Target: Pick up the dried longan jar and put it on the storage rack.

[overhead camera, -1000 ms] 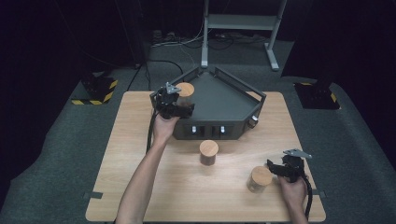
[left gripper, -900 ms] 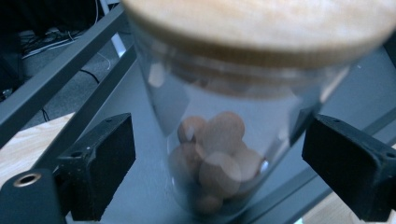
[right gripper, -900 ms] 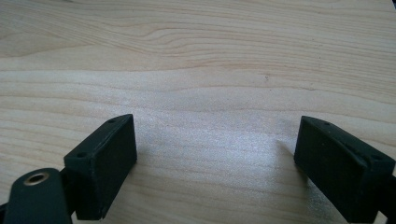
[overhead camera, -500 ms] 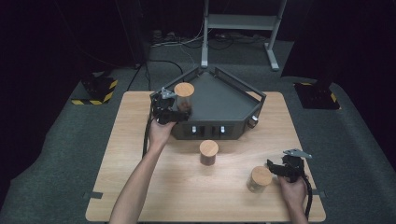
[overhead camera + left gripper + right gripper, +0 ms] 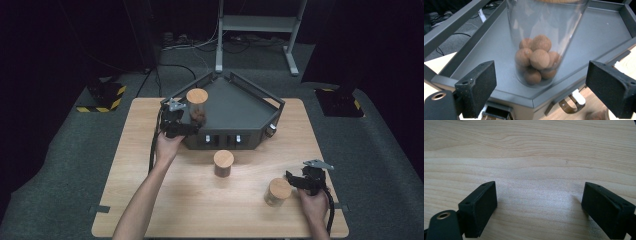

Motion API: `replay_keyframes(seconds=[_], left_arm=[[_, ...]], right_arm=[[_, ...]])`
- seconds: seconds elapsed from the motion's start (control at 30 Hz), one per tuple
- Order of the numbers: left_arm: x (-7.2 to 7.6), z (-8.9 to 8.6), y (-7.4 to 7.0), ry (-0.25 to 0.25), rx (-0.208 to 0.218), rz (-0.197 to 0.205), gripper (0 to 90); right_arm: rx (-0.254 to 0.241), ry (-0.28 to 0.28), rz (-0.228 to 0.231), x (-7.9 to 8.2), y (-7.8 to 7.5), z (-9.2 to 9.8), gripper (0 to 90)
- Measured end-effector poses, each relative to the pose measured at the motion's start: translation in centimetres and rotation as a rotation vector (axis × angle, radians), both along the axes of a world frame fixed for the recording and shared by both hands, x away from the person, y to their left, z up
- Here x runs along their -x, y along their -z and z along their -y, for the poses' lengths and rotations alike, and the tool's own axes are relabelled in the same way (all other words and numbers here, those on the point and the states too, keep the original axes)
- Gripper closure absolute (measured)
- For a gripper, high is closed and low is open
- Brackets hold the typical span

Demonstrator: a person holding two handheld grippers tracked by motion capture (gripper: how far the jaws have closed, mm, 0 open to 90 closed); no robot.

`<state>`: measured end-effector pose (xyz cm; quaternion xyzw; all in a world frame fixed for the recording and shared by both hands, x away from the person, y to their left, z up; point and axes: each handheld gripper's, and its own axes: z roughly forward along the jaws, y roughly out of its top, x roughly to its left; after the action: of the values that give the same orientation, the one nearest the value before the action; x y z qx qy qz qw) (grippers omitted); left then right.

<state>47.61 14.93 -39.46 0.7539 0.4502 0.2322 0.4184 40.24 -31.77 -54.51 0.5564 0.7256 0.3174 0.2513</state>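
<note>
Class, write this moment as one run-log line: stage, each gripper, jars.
stage: jar placed on grey tray | left gripper: open, clear of jar | right gripper: open, empty over table

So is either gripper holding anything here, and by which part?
Nothing is held. The left gripper stands open, clear of the lidded jar on the grey tray; the right gripper is open over bare table.
</note>
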Motion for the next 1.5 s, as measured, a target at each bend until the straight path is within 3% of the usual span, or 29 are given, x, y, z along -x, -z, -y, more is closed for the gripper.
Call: replay_keyframes(seconds=[0.3, 0.63, 0.8, 1.37, 1.5], left_arm=[[1.2, -0.9, 0.6, 0.006, -0.015, -0.016, 9.8], [2.2, -2.2, 1.0, 0.006, 0.013, -0.029, 9.8], [2.7, -2.5, 1.4, 0.005, 0.008, -0.031, 9.8], [3.5, -3.5, 2.9, -0.022, 0.023, -0.04, 10.1], [3.8, -3.7, 3.2, -0.027, 0.008, -0.038, 10.1]], right_arm=[[0.0, 0.0, 0.0, 0.0, 0.0, 0.0, 13.0], [0.0, 0.0, 0.0, 0.0, 0.0, 0.0, 13.0], [0.0, 0.0, 0.0, 0.0, 0.0, 0.0, 12.9], [0.0, 0.0, 0.0, 0.0, 0.0, 0.0, 13.0], [0.0, 0.0, 0.0, 0.0, 0.0, 0.0, 13.0]])
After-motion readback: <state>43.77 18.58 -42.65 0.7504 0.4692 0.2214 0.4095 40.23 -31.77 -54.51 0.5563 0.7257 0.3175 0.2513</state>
